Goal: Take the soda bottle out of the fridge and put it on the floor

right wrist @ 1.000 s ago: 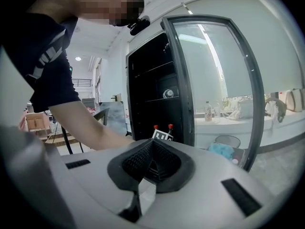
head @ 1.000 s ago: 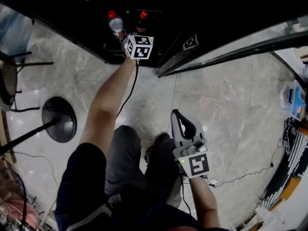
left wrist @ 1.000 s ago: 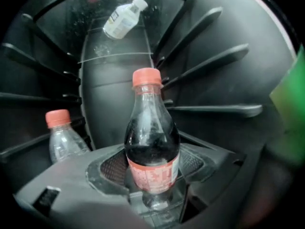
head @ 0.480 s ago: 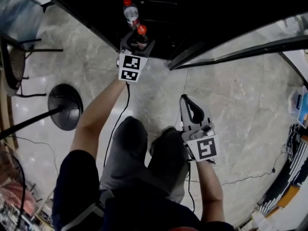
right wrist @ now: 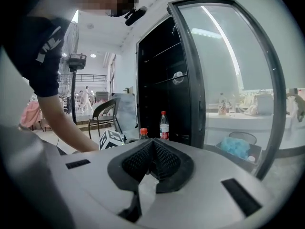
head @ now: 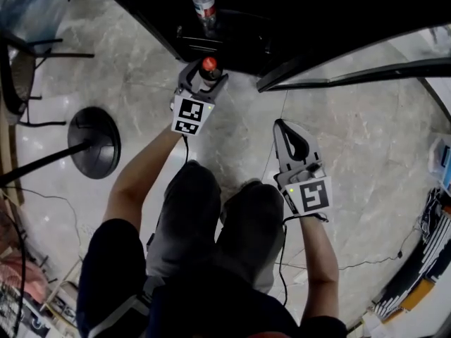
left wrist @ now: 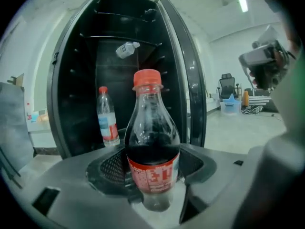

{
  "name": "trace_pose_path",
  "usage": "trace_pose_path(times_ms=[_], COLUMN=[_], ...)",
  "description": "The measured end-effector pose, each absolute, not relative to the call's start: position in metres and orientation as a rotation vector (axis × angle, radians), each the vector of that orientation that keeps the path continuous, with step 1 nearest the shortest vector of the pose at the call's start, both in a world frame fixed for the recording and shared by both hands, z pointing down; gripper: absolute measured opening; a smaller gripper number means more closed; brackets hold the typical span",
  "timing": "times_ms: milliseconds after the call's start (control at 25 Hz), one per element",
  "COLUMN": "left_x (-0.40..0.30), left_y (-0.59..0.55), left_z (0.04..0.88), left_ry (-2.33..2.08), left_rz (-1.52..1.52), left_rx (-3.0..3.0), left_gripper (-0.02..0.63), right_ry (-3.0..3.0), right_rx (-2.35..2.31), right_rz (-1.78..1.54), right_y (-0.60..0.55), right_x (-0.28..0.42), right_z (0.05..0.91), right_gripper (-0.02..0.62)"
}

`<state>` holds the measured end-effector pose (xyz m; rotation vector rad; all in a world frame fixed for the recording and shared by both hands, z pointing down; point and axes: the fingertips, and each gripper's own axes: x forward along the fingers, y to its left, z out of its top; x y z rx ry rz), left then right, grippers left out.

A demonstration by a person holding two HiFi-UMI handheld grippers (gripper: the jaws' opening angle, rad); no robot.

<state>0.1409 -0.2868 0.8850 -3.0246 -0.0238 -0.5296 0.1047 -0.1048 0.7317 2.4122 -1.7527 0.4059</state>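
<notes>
Soda bottle [left wrist: 151, 147] riding upright in left gripper [head: 202, 83], jaws pinching labelled body, just outside fridge [head: 232, 27], above floor [head: 352, 153]. Right gripper [head: 290, 143] hanging idle, jaws pressed together, empty. Bottle looking part-full, lightish, smooth plastic, probably slippery; label band seeming soundest hold.
</notes>
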Motion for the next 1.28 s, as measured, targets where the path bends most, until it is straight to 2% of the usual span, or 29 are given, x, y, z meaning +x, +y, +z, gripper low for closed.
trace_pose_path(times_ms=[640,1280], left_x=[0.109,0.113], left_y=[-0.288,-0.298], left_z=[1.035,1.102], left_ry=[0.043,0.109], left_rz=[-0.730,-0.769], left_rx=[-3.028,-3.027], left_gripper=[0.324,0.324], right_ry=[-1.821,-1.849], right_rx=[2.263,2.246], right_rz=[0.427,0.470], right_y=[-0.122,-0.131], right_x=[0.117,0.119], right_z=[0.820,0.858], right_gripper=[0.020,0.018])
